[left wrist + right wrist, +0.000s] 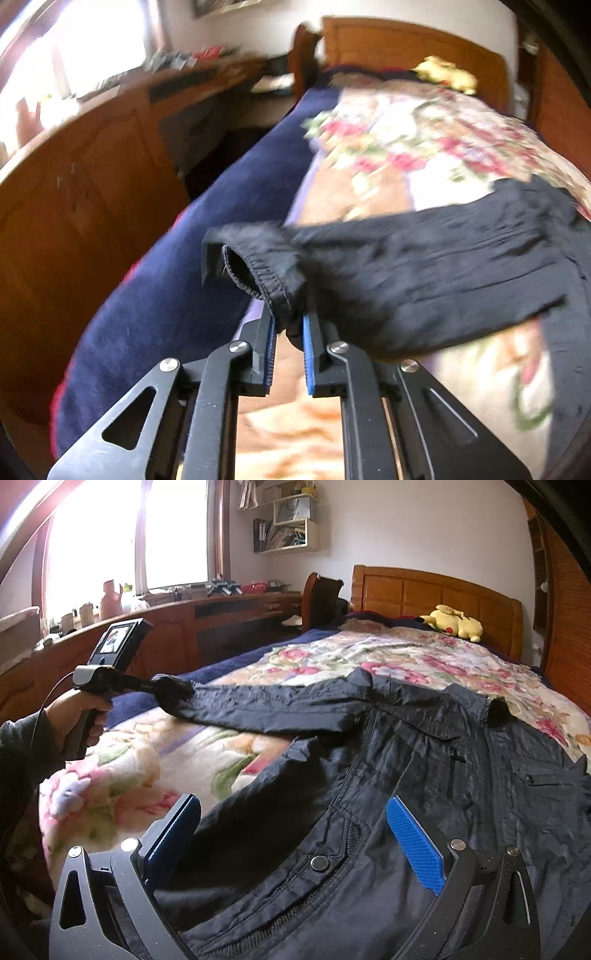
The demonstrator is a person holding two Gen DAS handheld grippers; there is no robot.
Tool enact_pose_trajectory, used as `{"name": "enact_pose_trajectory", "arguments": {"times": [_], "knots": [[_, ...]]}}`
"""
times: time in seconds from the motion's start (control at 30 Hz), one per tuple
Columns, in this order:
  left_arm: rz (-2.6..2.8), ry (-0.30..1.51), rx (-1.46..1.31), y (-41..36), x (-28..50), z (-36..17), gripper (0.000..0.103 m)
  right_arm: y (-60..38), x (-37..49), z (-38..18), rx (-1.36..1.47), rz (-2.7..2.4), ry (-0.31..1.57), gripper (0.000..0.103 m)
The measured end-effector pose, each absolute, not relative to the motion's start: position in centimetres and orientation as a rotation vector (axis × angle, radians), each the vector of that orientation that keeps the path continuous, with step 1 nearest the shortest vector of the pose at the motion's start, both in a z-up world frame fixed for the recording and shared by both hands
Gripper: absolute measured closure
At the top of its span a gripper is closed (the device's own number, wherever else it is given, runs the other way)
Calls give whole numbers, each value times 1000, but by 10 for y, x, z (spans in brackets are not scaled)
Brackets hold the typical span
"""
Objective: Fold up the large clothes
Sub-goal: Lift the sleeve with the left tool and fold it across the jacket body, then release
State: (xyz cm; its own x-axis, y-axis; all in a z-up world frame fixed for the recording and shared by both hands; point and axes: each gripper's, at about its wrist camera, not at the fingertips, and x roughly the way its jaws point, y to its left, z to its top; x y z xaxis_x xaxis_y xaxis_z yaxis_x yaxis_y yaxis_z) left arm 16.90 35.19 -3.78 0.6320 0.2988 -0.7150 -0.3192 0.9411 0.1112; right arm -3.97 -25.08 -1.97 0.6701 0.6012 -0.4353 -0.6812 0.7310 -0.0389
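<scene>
Dark jacket (424, 775) spread flat on the bed (140, 771) over the flowery blanket, filling the lower right of the right wrist view. Front side up, with snaps and zip pockets showing. Laid out flat like that, most likely so it could be folded neatly.

1 sleeve (273, 709) stretched out toward the left of that frame, lifted a bit off the blanket. Cuff (258, 269) pinched tight in the left claw (288, 325), seen at the middle of the left wrist view. Held by the cuff, probably so the sleeve could be swung across the jacket's chest.

Right claw (295, 834) wide apart at the bottom of its frame, grasping nothing, hanging just above the jacket's hem. Maybe waiting there to press the body down.

Yellow plush toy (454, 624) far up by the headboard, well out of the way.
</scene>
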Motion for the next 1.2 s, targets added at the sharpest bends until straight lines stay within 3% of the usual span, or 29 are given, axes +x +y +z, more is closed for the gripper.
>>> {"name": "enact_pose_trajectory", "arguments": {"times": [0.23,0.47,0.7,1.0,1.1,1.2], "knots": [[229,673,46,258,166,39,91,-291,-46,-1,-159,701,373,2],[59,601,90,159,156,67,91,-347,-46,12,-131,656,330,4],[-119,569,129,64,145,69,92,-411,-31,13,-81,551,331,13],[-206,574,210,-12,111,30,90,-437,-28,5,-38,483,383,13],[-208,586,188,-18,105,19,81,-442,-35,8,-38,480,390,13],[-170,558,179,-20,96,15,63,-438,-37,8,-54,475,391,13]]}}
